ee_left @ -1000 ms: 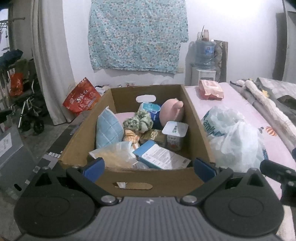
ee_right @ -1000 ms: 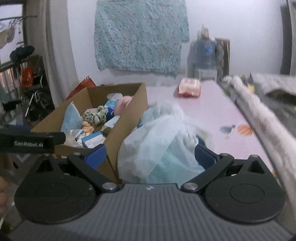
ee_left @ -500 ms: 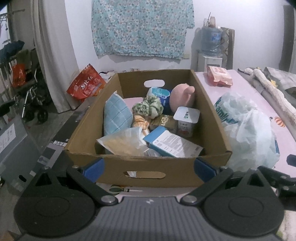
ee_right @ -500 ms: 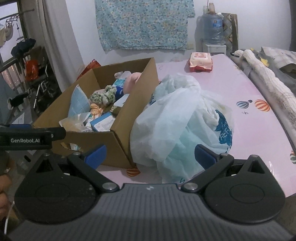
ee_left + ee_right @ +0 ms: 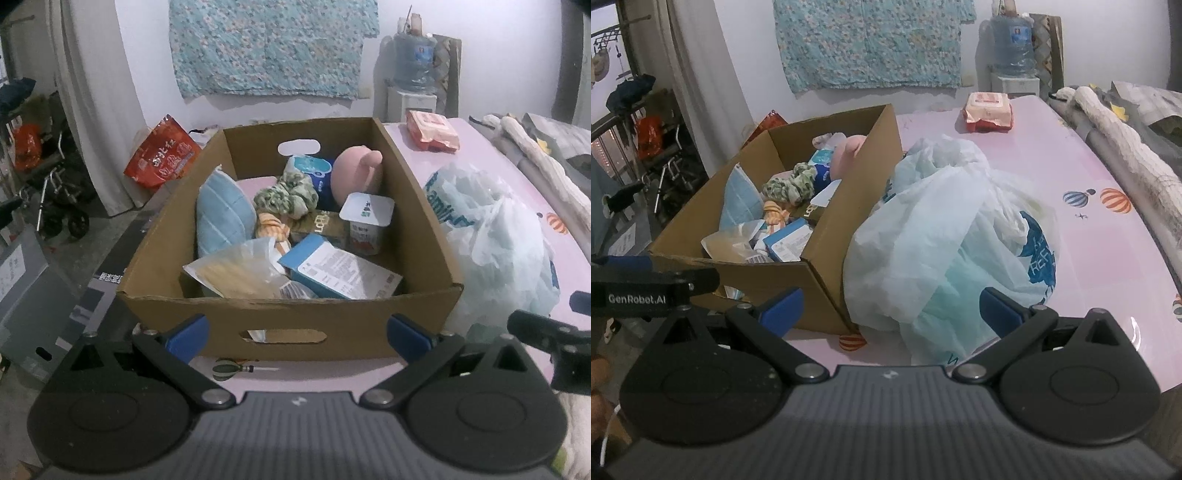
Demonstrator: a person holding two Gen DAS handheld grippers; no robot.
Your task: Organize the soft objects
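While both grippers gape (empty), box brims.

Both views dim, cool bluish cast, soft indoor light. Brightest area is the white wall at top, which looks washed out in the left wrist view. Shadows diffuse: a faint one beside the water bottle on the wall, a darker one inside the cardboard box along its near wall.

Small glare spot on the pink table near its right edge in the right wrist view. Fisheye bending strong at the frame edges: the curtain bows and the table edge curves. Detail soft and grainy throughout; the floral cloth pattern is smeared.
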